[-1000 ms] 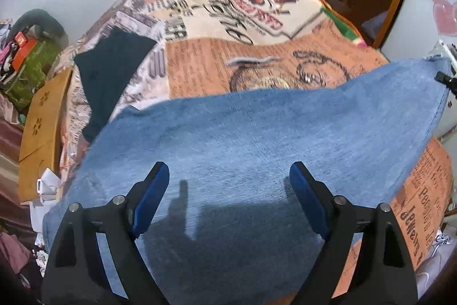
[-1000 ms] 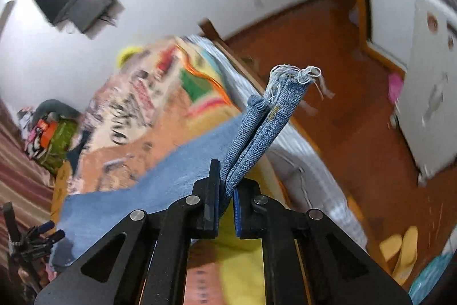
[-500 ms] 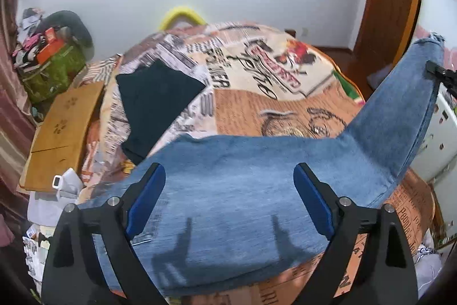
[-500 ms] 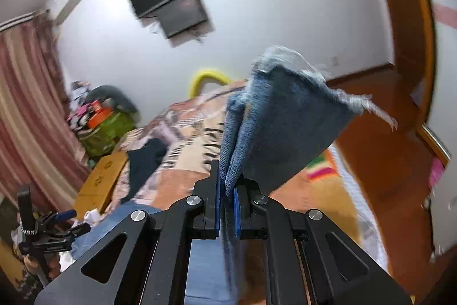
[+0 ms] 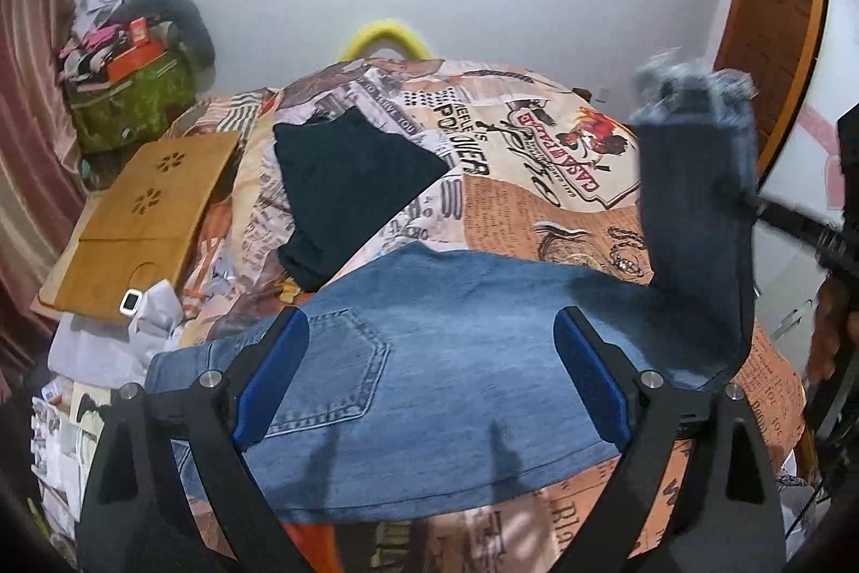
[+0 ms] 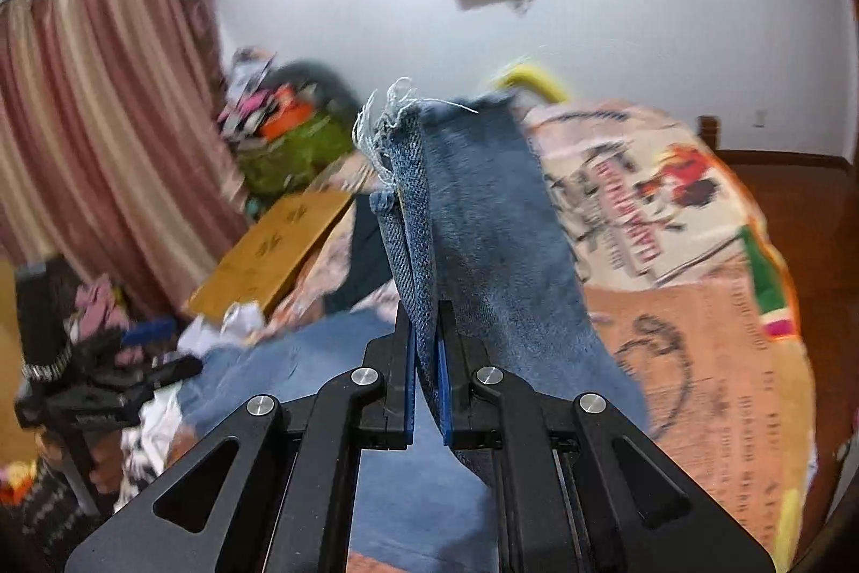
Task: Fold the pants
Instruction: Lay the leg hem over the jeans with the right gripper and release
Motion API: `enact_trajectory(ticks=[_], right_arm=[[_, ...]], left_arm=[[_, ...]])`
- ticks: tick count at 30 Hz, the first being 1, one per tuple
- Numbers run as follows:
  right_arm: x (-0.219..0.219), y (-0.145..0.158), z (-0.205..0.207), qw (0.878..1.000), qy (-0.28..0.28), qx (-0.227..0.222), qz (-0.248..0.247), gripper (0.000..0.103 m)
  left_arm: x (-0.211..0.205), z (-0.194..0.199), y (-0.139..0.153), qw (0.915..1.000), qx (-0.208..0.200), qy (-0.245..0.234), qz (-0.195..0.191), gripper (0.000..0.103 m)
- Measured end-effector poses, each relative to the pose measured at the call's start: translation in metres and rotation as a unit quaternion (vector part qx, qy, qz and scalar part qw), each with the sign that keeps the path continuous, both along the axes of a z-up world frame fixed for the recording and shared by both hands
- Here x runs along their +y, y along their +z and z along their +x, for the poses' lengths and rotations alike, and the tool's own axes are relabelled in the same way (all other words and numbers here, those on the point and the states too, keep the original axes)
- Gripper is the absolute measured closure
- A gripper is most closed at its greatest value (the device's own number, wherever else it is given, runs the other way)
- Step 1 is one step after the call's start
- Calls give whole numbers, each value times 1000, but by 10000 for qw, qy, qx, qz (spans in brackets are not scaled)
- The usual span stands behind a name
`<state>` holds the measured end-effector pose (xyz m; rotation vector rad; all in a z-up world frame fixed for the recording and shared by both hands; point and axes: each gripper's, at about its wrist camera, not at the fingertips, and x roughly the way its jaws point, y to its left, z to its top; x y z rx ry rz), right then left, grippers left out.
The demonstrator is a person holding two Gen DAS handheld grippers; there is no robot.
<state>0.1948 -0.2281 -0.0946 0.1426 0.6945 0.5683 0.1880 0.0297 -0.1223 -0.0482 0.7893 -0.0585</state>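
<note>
A bedroom with a white wall, a screen mounted high on it, striped curtains at the left and a wooden door at the right; the bed (image 5: 515,208) under a newspaper-print cover carries everything.

Left of the left tool (image 5: 429,379) a wooden board (image 5: 145,218) lies at the bed's edge, and ahead of it to the left lies a dark garment (image 5: 349,186). The jeans (image 5: 461,331) lie flat on the bed directly beneath and ahead of that tool, back pocket by its left finger. The left tool stands wide, both fingers above the denim with nothing between them that it grips.

To the right, the leg end rises off the bed in the right tool (image 6: 427,369), whose pads are clamped on the doubled, frayed hem (image 6: 400,132); the leg hangs down from it toward the bed.

Denim like this should be fairly heavy and limp yet thick: it will drape and drag, not slip, and a stacked hem gives a firm bite. Good holds would be hem corners and the waistband, both layers together, so the legs stay aligned when laid over.
</note>
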Motion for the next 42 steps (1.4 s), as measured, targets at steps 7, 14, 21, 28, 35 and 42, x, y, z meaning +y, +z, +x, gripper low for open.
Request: enact_trajectory(ticks=[7,14,21,28,35,42], right_arm=[[55,-49,-3,9928,870,619,-543,97],[84,-90,-13,9743,1465,1356,-1047,88],[75,-71,-25,9736,1671,1377,-722,69],[25,-34,-13,9908,989,857,-339,62],[-19,-34,14,9958,276,766,-429,53],[-30,-77,40,9899,178,1238,-663,53]], left_arm=[[8,-3,-8,9999,120,111,22,10],[6,1,-13,9996,236,121,60,10],[-5,6,-8,9997,220,19,143,10],[-31,29,-1,9993,239,-252,169,7],[-66,69,-9,9970,502,-584,105,6],[-95,106,-55,9901,1172,-729,248,6]])
